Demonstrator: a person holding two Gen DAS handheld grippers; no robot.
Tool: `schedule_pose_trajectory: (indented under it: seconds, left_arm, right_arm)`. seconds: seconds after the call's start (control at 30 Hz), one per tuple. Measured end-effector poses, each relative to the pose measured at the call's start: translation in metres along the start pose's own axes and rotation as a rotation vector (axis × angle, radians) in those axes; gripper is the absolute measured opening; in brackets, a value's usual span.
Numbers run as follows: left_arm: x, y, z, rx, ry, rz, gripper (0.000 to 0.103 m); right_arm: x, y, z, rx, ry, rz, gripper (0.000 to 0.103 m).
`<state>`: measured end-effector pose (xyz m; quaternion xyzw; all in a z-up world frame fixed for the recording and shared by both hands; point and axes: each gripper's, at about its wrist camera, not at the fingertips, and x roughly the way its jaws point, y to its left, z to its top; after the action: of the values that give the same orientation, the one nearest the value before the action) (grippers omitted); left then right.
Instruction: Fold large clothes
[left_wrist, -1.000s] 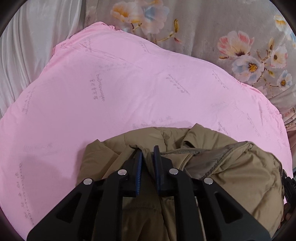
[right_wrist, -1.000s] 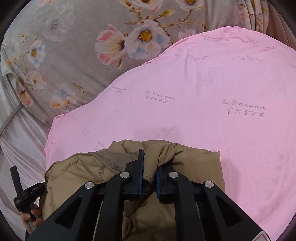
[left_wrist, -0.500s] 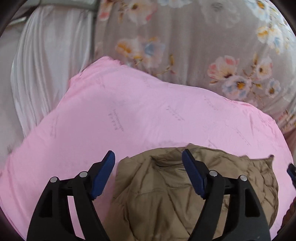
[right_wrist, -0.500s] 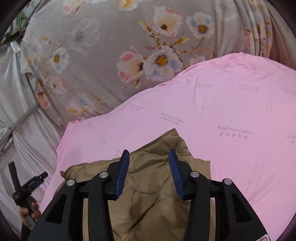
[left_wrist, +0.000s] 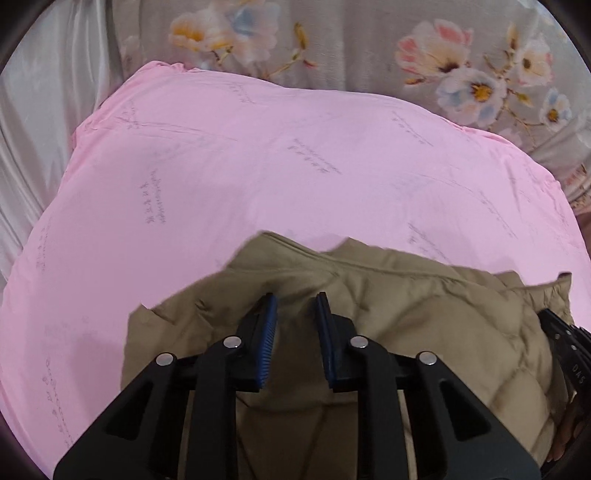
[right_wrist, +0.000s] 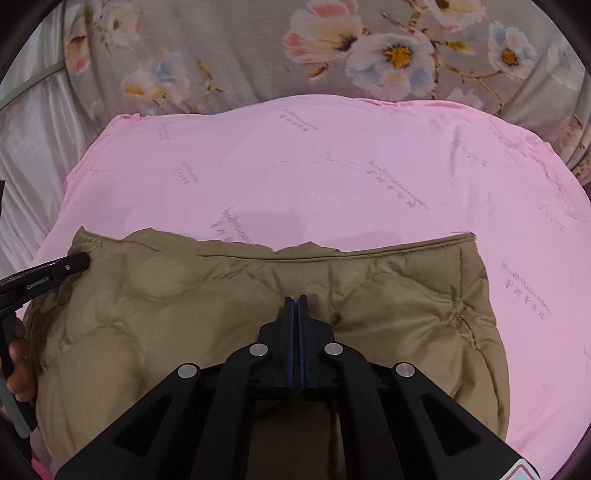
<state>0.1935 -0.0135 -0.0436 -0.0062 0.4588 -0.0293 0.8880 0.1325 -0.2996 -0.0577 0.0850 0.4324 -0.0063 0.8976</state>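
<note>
While the jacket (right_wrist: 258, 314) lies crosswise under both, the right gripper (right_wrist: 295, 301) presses it with fingers together; the left gripper (left_wrist: 294, 302), narrowly parted, pinches a ridge.

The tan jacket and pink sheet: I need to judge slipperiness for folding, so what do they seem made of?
The tan jacket looks like a padded synthetic shell: puffy stitched quilting, faint sheen. The pink sheet looks like soft matte knit or cotton, with fine creases, printed text and no shine; fiber uncertain.
</note>
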Motion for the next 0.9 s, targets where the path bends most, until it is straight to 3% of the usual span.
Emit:
schedule_pose_trajectory:
  seconds: [0.23,0.9]
  left_arm:
    - [0.030,0.020,0.003,-0.061,0.033,0.026,0.021]
    - [0.051,0.008,-0.008,-0.033,-0.049,0.073,0.021]
  right_arm:
    - [0.026,-0.046,0.000,0.135,0.025,-0.037,0.000]
    - [0.053,-0.041,-0.007,0.153,0.008,0.008,0.000]
